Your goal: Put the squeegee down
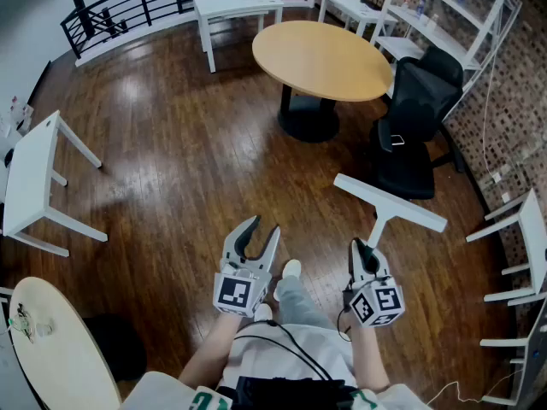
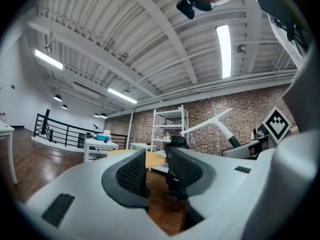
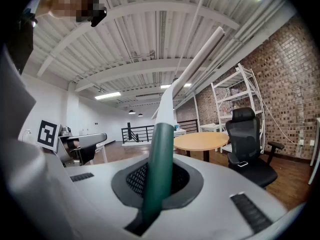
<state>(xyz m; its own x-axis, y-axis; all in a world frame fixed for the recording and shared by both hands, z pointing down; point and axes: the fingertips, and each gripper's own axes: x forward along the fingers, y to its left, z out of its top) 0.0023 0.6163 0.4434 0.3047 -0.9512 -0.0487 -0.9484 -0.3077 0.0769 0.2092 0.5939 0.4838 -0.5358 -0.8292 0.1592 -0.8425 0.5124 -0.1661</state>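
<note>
The squeegee [image 1: 389, 202] is up in the air, held by the right gripper [image 1: 363, 250]. The jaws are shut tight on its green handle [image 3: 159, 174]. The white blade sits across the top like a T, and both of its ends stick out with nothing touching them. From the head view the blade shows just below the black chair [image 1: 414, 135], so that side looks tight.

The left gripper [image 1: 261, 233] is just beside the right one. Its jaws are apart and hold nothing.

A shoe [image 1: 291, 269] stands on the wood floor [image 1: 171, 143] between the two grippers. A wide stretch of floor runs ahead and to the left.

Past the chair is a round table [image 1: 323, 58]. A brick wall [image 1: 521, 101] and a shelf [image 1: 444, 15] close off the right side. A white table [image 1: 30, 182] edges the left, a white desk [image 1: 235, 5] stands far ahead, and a railing [image 1: 128, 11] runs along the back
</note>
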